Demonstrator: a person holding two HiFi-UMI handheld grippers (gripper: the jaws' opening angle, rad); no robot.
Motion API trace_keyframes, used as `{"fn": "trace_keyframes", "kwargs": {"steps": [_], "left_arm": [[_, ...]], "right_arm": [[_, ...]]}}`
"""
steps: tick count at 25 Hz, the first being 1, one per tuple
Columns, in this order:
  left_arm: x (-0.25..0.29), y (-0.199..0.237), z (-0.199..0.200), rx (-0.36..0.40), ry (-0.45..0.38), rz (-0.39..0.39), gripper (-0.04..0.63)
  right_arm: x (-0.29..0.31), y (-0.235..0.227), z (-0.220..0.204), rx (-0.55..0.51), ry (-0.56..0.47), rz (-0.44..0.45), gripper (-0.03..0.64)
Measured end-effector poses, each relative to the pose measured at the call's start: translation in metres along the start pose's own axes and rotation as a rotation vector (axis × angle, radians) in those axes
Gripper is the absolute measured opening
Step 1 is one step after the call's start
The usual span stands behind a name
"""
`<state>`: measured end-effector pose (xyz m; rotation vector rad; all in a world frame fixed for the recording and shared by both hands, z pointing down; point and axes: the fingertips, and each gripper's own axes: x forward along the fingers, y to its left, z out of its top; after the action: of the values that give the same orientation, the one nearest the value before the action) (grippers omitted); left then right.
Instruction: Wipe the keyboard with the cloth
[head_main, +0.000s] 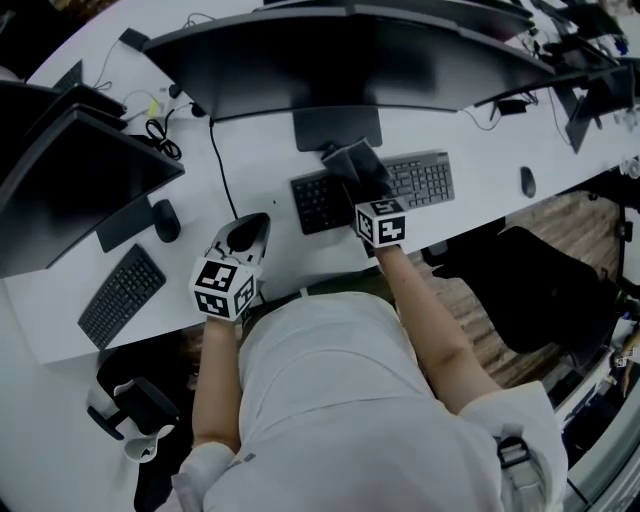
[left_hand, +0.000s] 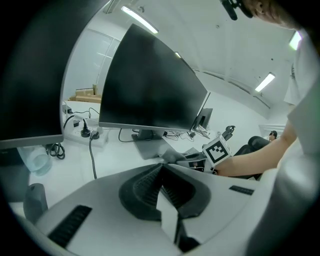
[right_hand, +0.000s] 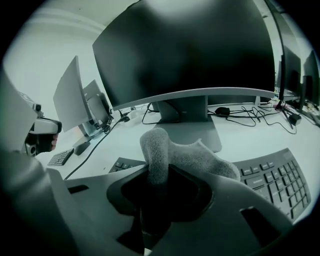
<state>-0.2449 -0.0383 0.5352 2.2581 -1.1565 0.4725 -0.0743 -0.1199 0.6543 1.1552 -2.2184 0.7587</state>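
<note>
Right gripper (head_main: 360, 185) (right_hand: 160, 175): jaws clamped on the cloth (head_main: 355, 160) (right_hand: 175, 155). The grey cloth bunches up out of the jaws and sits over the middle of the keyboard (head_main: 420, 182) (right_hand: 272, 172). Can't tell whether it touches the keys.

Left gripper (head_main: 250, 228) (left_hand: 161, 172): jaws closed together, nothing between them. It's low over the table (head_main: 270, 150) near the front edge, left of the keyboard and apart from it.

Surface: white table. The keyboard lies mid-table, parallel to the front edge, just in front of the stand (head_main: 337, 128) of a wide curved monitor (head_main: 340, 60), screen dark. A black cable (head_main: 222, 170) runs from behind the monitor toward the front edge.
- Right end: mouse (head_main: 527, 182), near the keyboard.
- Left end: second monitor (head_main: 70, 180), also dark, with a second keyboard (head_main: 122, 295) near the front corner and a second mouse (head_main: 165, 220) between it and the monitor foot.
- Back edge, left: power strip (left_hand: 85, 134) with plugs in it, loose cables beside it.

Room: office with white walls and strip lights (left_hand: 140, 20) on the ceiling. A black chair (head_main: 545, 290) stands to the right of the person, on wood-pattern floor (head_main: 560, 215). More monitors stand along the far right end of the table.
</note>
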Motion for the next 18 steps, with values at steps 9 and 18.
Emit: {"fn": "trace_keyframes", "kwargs": {"steps": [9,18], "left_arm": [[-0.015,0.006,-0.012,-0.022,-0.004,0.027,0.002],[-0.024,0.008,-0.019,-0.043,-0.013,0.061,0.002]], "right_arm": [[0.014,0.055,-0.003,-0.059,0.019,0.094,0.104],[0.028,0.103,-0.007,-0.134,0.055,0.202,0.104]]}}
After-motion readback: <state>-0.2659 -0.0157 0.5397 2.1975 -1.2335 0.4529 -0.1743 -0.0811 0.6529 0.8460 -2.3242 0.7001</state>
